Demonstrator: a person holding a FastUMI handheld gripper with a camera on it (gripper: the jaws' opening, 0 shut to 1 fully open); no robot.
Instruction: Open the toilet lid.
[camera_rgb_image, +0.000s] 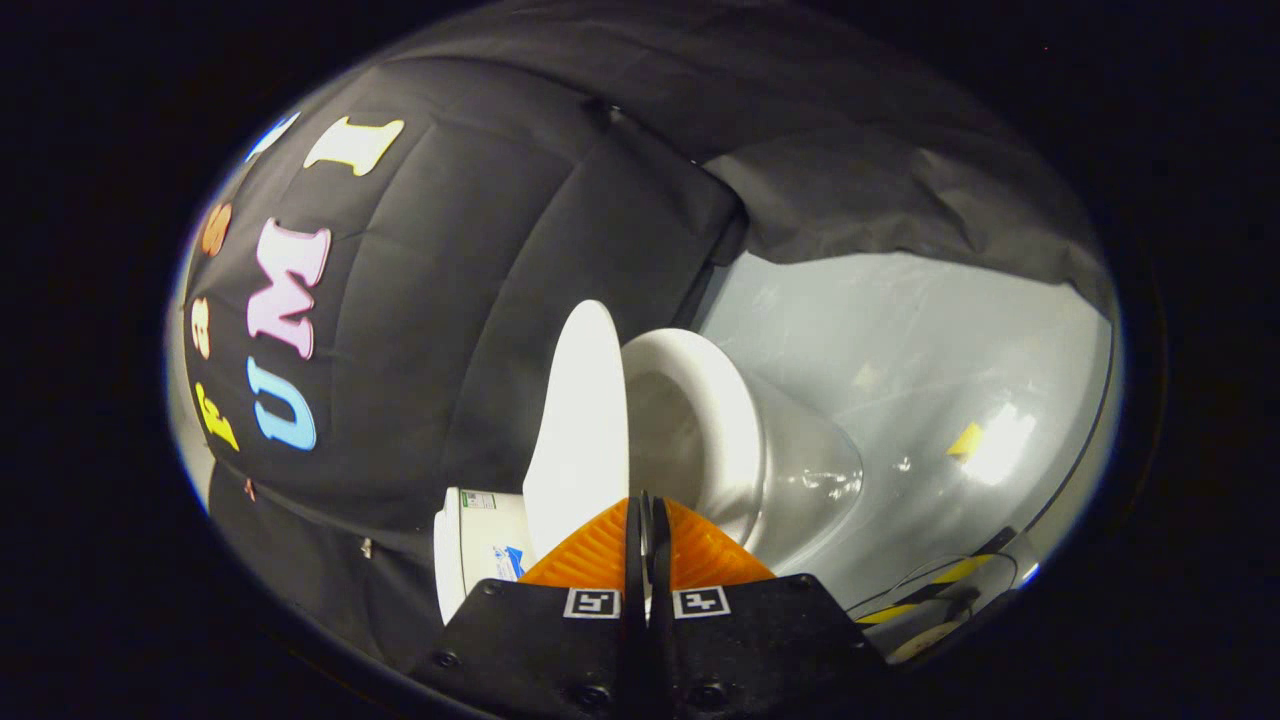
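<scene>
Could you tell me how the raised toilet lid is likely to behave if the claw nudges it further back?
The toilet lid looks like a thin, rigid, glossy panel, so it should probably swing as one piece, not flex. Its smooth surface may let the claw, fingers closed together just before it, slide.

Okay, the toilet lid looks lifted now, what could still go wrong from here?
1. The lid stands raised off the seat, just ahead of the gripper. The jaws are shut together with nothing seen between them, so if the lid is short of its balance point it may drop back and slam.
2. The tank sits close behind the lid; pushing further could knock the lid hard against it.
</scene>
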